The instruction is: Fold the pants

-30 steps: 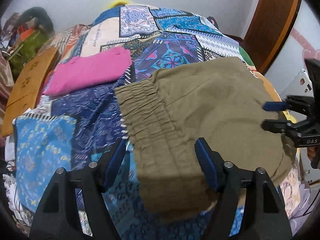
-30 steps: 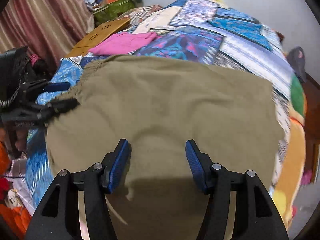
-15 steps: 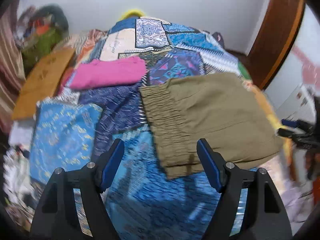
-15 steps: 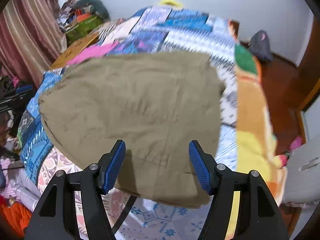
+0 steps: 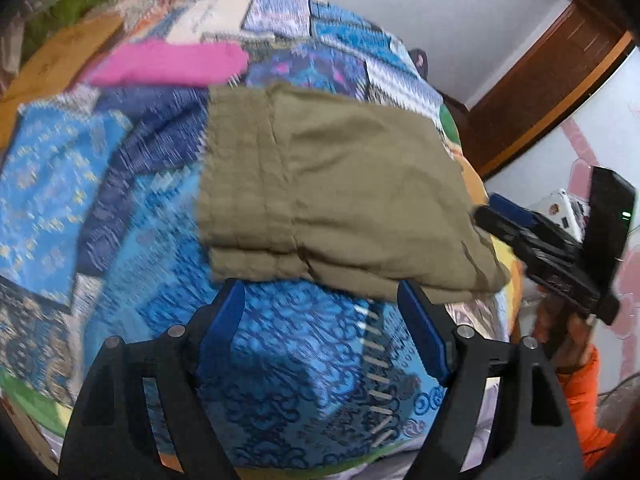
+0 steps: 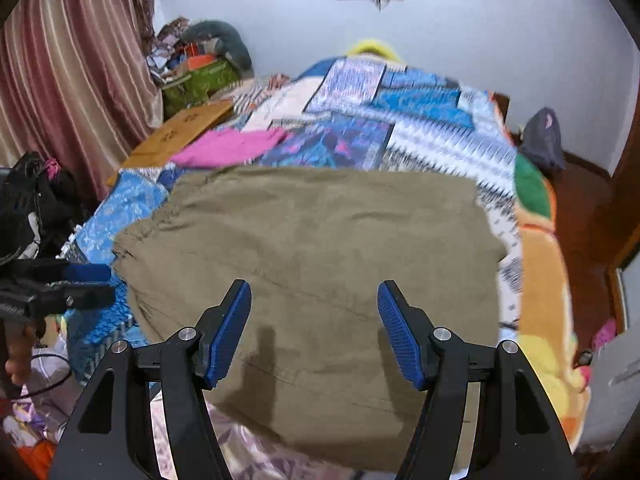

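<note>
Pants: we see folded olive pants point(image 6: 320, 248) on the bed's point(image 5: 296, 360) near edge.
Hand-held grippers: our left hand-held gripper point(image 5: 320, 332) and right hand-held gripper point(image 6: 314, 328) are both spread, empty.
Relation: pants directly ahead; right nearer.

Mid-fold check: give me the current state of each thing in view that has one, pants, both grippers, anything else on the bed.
olive pants: folded, lying flat on the quilt, held by neither gripper
left gripper: jaws open, empty, at the pants' near edge
right gripper: jaws open, empty, over the pants
pink garment: folded, lying beyond the pants
patchwork quilt: spread over the bed
</note>
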`<act>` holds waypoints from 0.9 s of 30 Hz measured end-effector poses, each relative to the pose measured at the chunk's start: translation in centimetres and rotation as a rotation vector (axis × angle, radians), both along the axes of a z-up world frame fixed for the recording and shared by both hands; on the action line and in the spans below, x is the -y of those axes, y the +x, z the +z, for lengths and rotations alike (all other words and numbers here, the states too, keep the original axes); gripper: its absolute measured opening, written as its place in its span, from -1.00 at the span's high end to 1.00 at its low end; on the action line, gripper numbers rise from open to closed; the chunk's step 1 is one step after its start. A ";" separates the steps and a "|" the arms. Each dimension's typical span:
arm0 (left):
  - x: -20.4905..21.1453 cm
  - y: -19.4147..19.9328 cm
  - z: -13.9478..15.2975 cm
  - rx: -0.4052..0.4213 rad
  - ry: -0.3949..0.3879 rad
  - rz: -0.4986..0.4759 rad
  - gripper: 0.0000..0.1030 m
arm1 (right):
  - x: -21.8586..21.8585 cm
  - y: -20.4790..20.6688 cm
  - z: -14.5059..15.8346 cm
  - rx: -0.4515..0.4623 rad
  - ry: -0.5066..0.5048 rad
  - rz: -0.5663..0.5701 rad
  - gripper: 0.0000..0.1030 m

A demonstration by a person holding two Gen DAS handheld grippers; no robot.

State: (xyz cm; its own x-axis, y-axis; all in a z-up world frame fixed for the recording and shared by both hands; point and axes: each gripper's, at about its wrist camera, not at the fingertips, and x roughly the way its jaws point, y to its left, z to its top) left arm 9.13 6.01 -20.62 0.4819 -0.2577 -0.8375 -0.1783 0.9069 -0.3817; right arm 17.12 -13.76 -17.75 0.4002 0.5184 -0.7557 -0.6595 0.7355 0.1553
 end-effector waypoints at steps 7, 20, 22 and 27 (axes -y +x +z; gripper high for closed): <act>0.6 0.9 -1.2 0.015 -0.076 -0.004 -0.82 | 0.0 -0.3 -2.1 -0.052 -0.017 0.043 -0.20; -1.6 5.2 -1.9 0.010 -0.107 0.118 -0.75 | 0.1 -0.8 -2.3 -0.059 -0.010 0.055 -0.22; -2.0 5.7 -1.7 0.015 -0.092 0.135 -0.53 | 0.2 -0.8 -2.3 -0.062 -0.009 0.050 -0.22; -1.8 6.1 -0.6 0.059 0.040 0.119 0.10 | 0.1 -0.8 -2.1 -0.067 -0.015 0.045 -0.22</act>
